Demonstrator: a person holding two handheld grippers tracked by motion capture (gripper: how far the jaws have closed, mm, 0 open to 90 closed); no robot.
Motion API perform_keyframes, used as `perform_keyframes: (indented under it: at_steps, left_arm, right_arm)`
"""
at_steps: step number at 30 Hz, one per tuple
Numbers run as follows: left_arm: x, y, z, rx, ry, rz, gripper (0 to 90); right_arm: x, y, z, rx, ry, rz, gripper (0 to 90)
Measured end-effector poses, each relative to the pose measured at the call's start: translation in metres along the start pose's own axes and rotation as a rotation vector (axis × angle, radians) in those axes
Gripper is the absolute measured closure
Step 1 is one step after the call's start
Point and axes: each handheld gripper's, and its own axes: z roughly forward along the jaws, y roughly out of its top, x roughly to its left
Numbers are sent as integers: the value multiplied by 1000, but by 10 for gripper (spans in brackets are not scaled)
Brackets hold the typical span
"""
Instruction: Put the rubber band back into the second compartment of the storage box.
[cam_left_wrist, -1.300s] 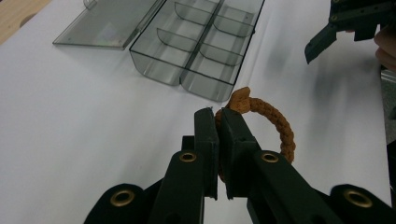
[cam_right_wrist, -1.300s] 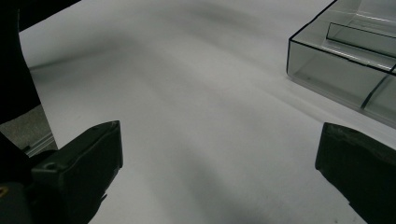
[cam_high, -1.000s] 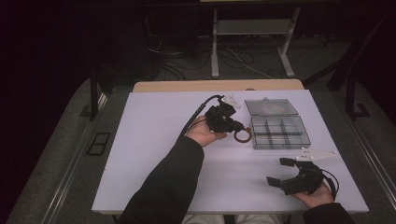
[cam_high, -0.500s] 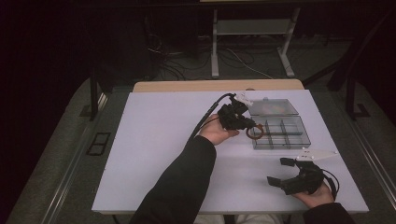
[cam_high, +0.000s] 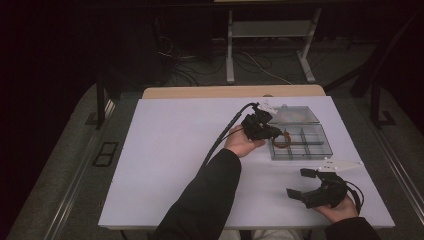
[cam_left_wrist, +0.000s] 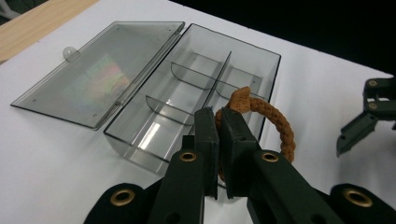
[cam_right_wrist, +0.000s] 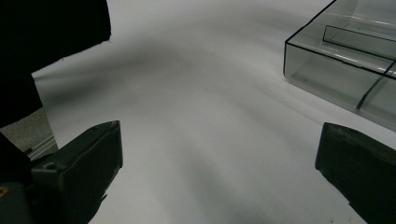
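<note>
The left tool (cam_left_wrist: 218, 133) is clenched on a brown braided rope ring (cam_left_wrist: 271, 119), holding it over the near edge of the clear compartment box (cam_left_wrist: 243, 51), whose lid lies open. The right tool (cam_high: 308, 184) rests spread wide on the white worktop (cam_high: 165, 150).

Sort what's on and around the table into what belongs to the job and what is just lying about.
In the job:
left gripper, shut on the brown rope ring
clear compartment box, lid open

Lying about:
right gripper, open, idle on the table
floor cables
</note>
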Motion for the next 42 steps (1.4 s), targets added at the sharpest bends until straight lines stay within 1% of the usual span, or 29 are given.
perform_keyframes:
  at_steps: [3, 10, 15, 19, 20, 24, 30, 32, 33, 36, 38, 41, 42]
  left_arm:
    - [2, -1, 7, -12, -5, -14, 851]
    - [1, -2, 25, -30, -12, -35, 851]
    - [-1, -2, 38, -24, -14, -31, 851]
    - [-1, -3, 48, -29, -13, -45, 851]
    - [-1, -4, 51, -31, -15, -55, 852]
    - [-2, -5, 60, -32, -33, -63, 851]
    - [-2, -3, 67, -40, -32, -64, 851]
    - [-2, -2, 69, -36, -33, -63, 850]
    - [-2, -2, 71, -45, -34, -67, 850]
    - [-1, -2, 74, -43, -34, -77, 845]
    - [-1, -2, 75, -45, -32, -94, 826]
    - [1, -3, 75, -47, -38, -110, 738]
    - [1, -3, 73, -50, -40, -113, 734]
  right_arm:
    - [-1, 0, 0, -9, -1, -6, 1]
    - [-1, 0, 1, 2, 1, -6, 1]
    - [-1, 0, 1, -1, 5, -6, 1]
    - [0, 0, 2, 5, 7, -7, 1]
    - [0, 0, 2, 7, 8, -8, 1]
    - [-1, 0, 1, 3, 10, -7, 1]
    - [-1, 0, 1, -2, 13, -9, 1]
    - [-1, 0, 1, -2, 13, -9, 1]
    - [-1, 0, 1, -2, 14, -9, 1]
    - [-1, 0, 1, -5, 14, -9, 1]
    - [-1, 0, 0, -5, 15, -8, 1]
    - [-1, 0, 0, -2, 16, -6, 1]
    - [-1, 0, 0, -4, 17, -4, 1]
